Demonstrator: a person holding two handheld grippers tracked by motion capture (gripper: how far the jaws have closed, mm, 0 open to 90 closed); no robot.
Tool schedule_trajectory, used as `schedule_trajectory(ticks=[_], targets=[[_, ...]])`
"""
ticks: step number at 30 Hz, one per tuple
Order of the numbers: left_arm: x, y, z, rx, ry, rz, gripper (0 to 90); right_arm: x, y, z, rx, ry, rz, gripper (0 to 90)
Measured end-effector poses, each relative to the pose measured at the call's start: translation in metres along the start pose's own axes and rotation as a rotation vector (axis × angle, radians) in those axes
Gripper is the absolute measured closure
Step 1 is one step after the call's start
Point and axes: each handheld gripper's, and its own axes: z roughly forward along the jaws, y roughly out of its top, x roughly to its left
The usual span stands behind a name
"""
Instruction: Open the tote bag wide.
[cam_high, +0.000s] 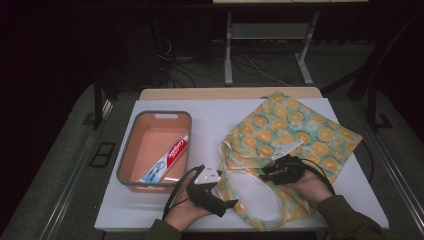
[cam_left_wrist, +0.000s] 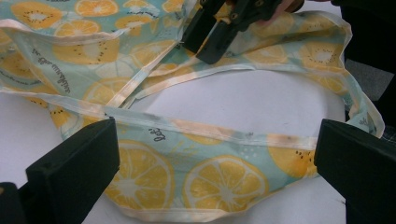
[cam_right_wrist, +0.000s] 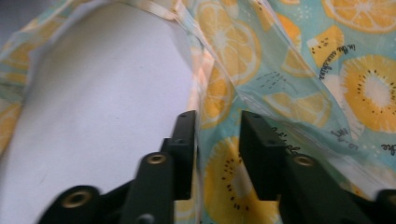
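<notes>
Lying flat on the right half of the white table (cam_high: 210, 130) is a cloth bag (cam_high: 295, 132) printed with orange and lemon slices on pale green; its open mouth and its looped handles face the person, and the nearest handle strap (cam_left_wrist: 205, 133) curves across bare tabletop. The right gripper (cam_high: 264, 175) sits at the bag's near edge, its jaws drawn close together with a narrow gap between them; in the right gripper view the pale hem of the opening (cam_right_wrist: 198, 100) runs down into that gap, though I cannot tell whether the pads actually press on the cloth; the left gripper view shows the same jaws tilted down onto the fabric, a hand behind them. The left gripper (cam_high: 231, 203) rests just beside the bag's near left corner, held in the person's left hand (cam_high: 185, 210); its jaws stand wide apart, and in its own view they straddle the printed strap without touching it, so it holds nothing. Well to the left, apart from the bag, stands a grey-rimmed basin (cam_high: 131, 150) with a salmon-coloured inside; a tube of toothpaste (cam_high: 167, 159), red, white and blue, lies slantwise on its floor. Olive sleeves (cam_high: 350, 220) come in from the near edge; beyond the table the room is dark, with cables on the floor.
</notes>
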Motion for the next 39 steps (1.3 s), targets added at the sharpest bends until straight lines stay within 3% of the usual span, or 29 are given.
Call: schedule_trajectory(ticks=[4, 11, 15, 19, 20, 21, 22, 24, 25, 31, 39], targets=[[0.0, 0.0, 0.001, 0.004, -0.001, 0.001, 0.0, -0.003, -0.002, 0.002, -0.007, 0.029, 0.018, 88.8], [0.0, 0.0, -0.001, 0.0, 0.001, 0.0, 0.0, 0.012, 0.003, -0.006, -0.064, 0.116, 0.012, 89.1], [0.0, 0.0, -0.001, 0.0, 0.003, 0.0, 0.0, 0.021, 0.008, -0.013, -0.108, 0.108, -0.005, 89.1], [0.0, 0.0, -0.001, 0.001, 0.003, 0.001, 0.0, 0.013, 0.014, -0.029, -0.185, 0.052, 0.014, 89.1], [0.0, 0.0, 0.0, 0.003, 0.002, 0.002, 0.0, 0.005, 0.016, -0.039, -0.233, 0.014, 0.041, 89.1], [0.0, 0.0, 0.0, 0.004, 0.003, 0.002, 0.0, 0.005, 0.016, -0.039, -0.233, 0.014, 0.041, 89.1], [0.0, 0.0, 0.0, 0.004, 0.003, 0.002, 0.0, -0.004, 0.017, -0.049, -0.269, -0.029, 0.072, 89.1], [0.0, 0.0, 0.0, 0.004, 0.003, 0.002, 0.0, -0.013, 0.015, -0.056, -0.292, -0.06, 0.101, 89.1], [0.0, 0.0, 0.0, 0.003, 0.003, 0.003, 0.0, -0.013, 0.015, -0.056, -0.292, -0.06, 0.101, 89.1], [0.0, 0.0, 0.0, 0.004, 0.002, 0.004, 0.0, -0.044, 0.004, -0.065, -0.303, -0.185, 0.192, 89.1], [0.0, 0.0, 0.0, 0.004, 0.002, 0.002, 0.0, -0.068, -0.007, -0.059, -0.27, -0.249, 0.257, 89.1]])
